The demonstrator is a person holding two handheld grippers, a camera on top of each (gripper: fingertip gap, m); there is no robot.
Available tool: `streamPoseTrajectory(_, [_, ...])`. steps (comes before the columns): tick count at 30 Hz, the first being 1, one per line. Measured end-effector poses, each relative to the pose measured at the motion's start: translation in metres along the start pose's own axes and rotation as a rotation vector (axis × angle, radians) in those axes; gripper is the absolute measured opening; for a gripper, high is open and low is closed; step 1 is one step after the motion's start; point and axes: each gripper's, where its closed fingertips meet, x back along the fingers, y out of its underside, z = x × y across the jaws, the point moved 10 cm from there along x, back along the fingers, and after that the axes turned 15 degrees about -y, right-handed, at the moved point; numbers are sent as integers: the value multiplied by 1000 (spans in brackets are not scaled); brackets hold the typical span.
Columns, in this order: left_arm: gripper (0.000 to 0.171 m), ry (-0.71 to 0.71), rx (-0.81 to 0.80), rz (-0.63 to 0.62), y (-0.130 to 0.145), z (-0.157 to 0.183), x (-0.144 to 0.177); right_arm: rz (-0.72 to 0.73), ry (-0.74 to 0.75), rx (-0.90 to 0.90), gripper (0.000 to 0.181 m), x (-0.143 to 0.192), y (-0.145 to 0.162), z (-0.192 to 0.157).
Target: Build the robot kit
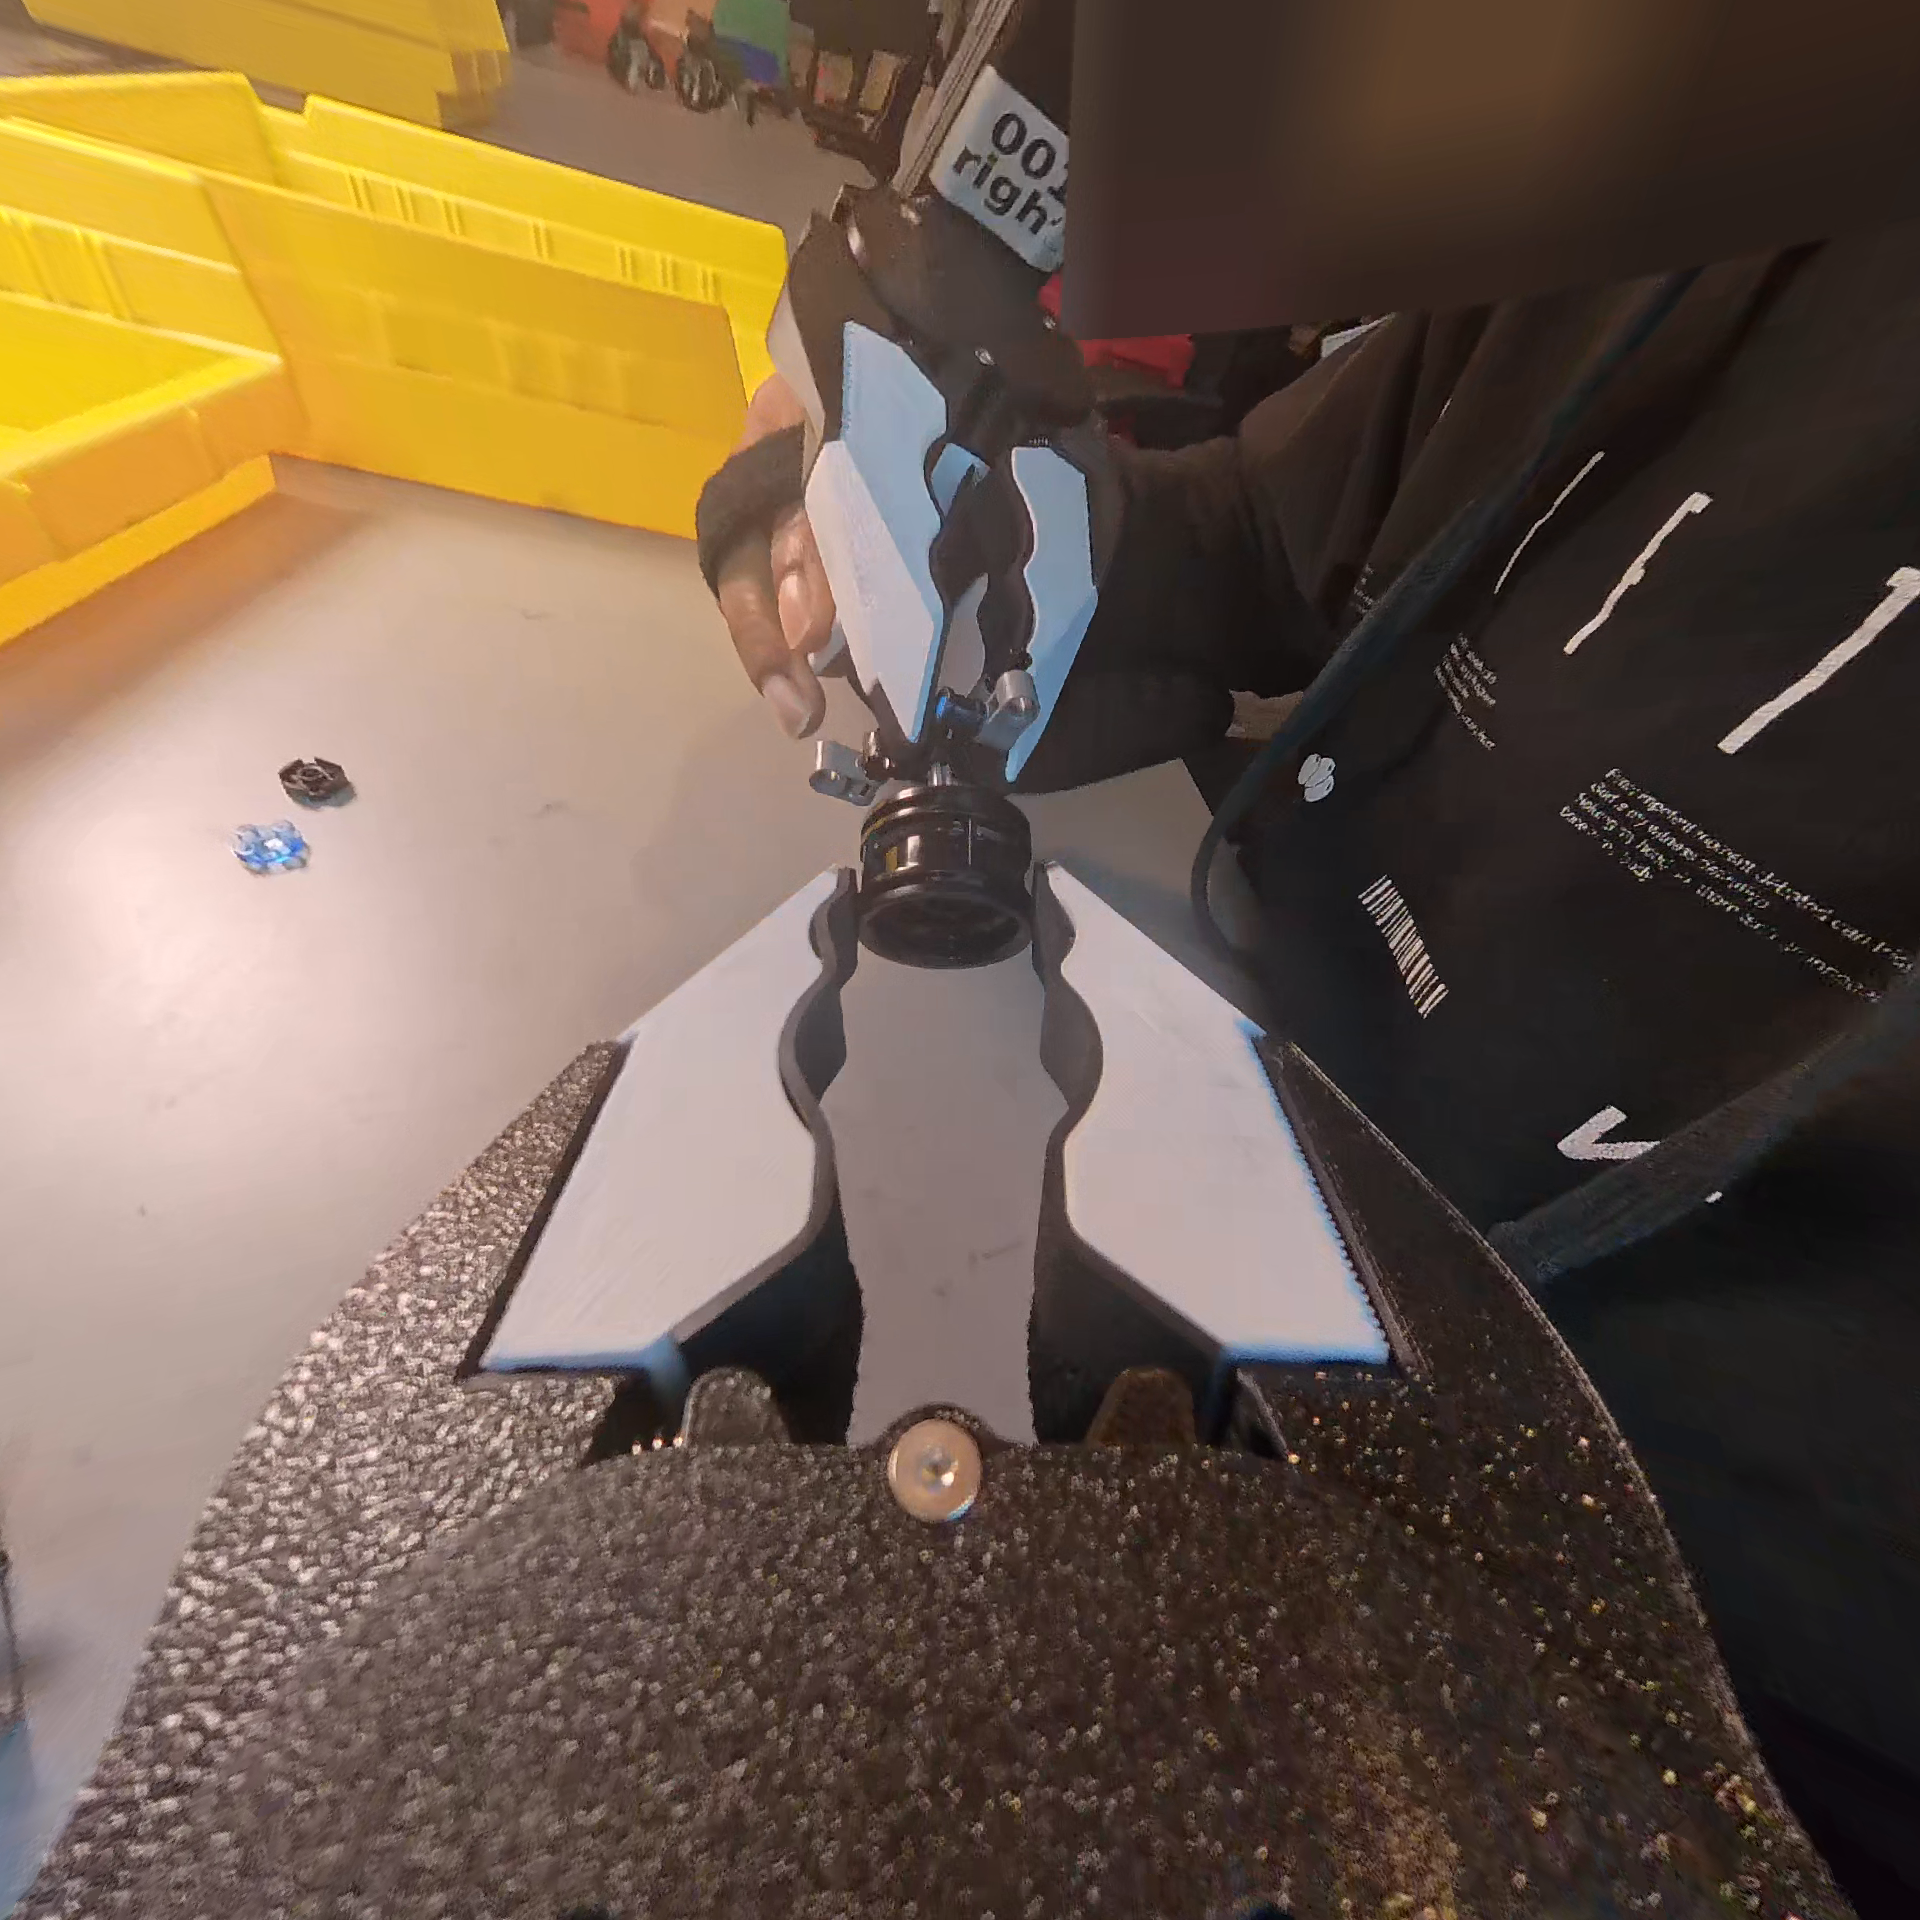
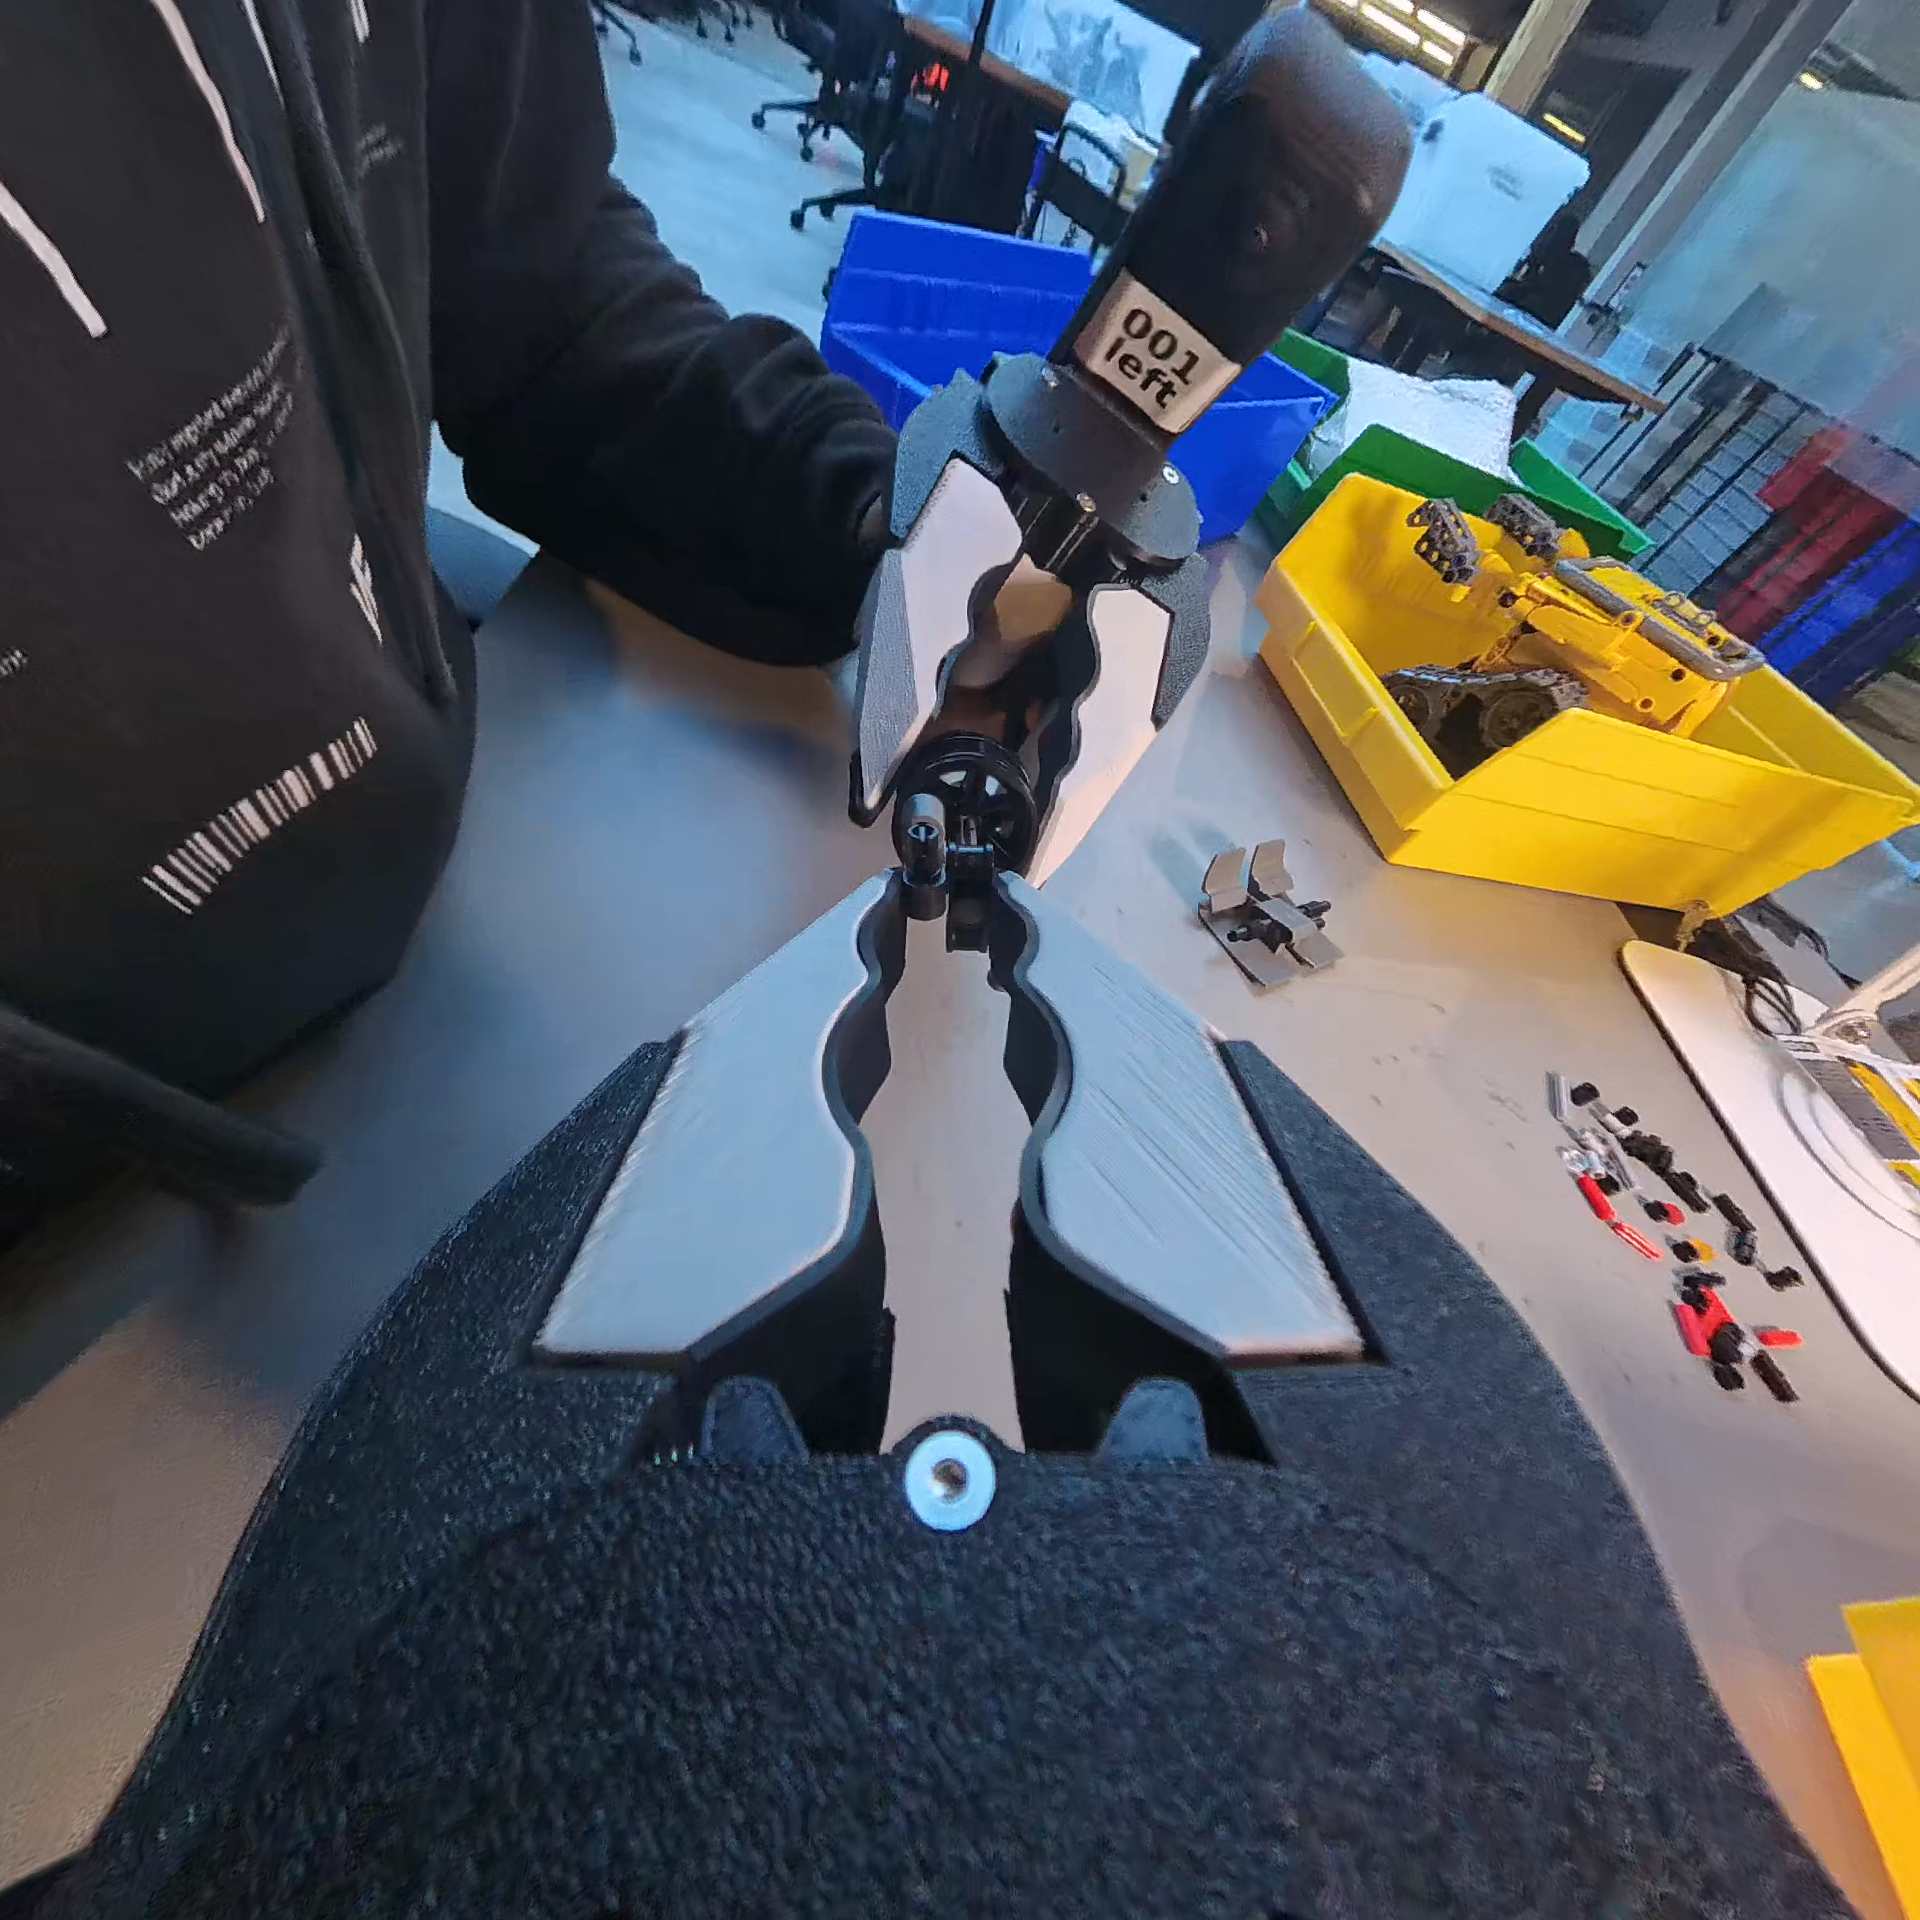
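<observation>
The left gripper (image 1: 943, 902) is clamped on a black wheel (image 1: 940, 894) right at its tips, hub axis running straight across to the right gripper (image 2: 951, 902). That one's pinching a small pin-and-connector piece (image 2: 940, 847) touching the wheel's far face, so they meet tip to tip above the table (image 1: 312, 1039).

The wheel (image 1: 943, 883) was black, the bins (image 1: 499, 343) yellow, the table (image 1: 312, 1039) grey, and the sweatshirt (image 1: 1662, 727) black with white print.

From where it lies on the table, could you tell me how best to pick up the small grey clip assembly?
Grip the grey clip assembly from above, across its narrow middle by the black pin: it lies flat and apart from the yellow bin, its paired tabs angling upward.
</observation>
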Motion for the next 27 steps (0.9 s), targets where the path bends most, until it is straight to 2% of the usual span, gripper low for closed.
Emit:
streamPoseTrajectory(7, [32,-15,63,-9,-1,-4,0,4,45,29,15,-2,1,0])
streamPoseTrajectory(12, [32,-44,71,38,-3,-4,3,62,73,-7,15,-2,0,3])
streamPoseTrajectory(20, [32,-95,-3,78,-9,0,6,216,30,-168,15,0,5,9])
streamPoseTrajectory(27, [32,-116,11,123,-15,0,8,264,77,-140,16,2,0,13])
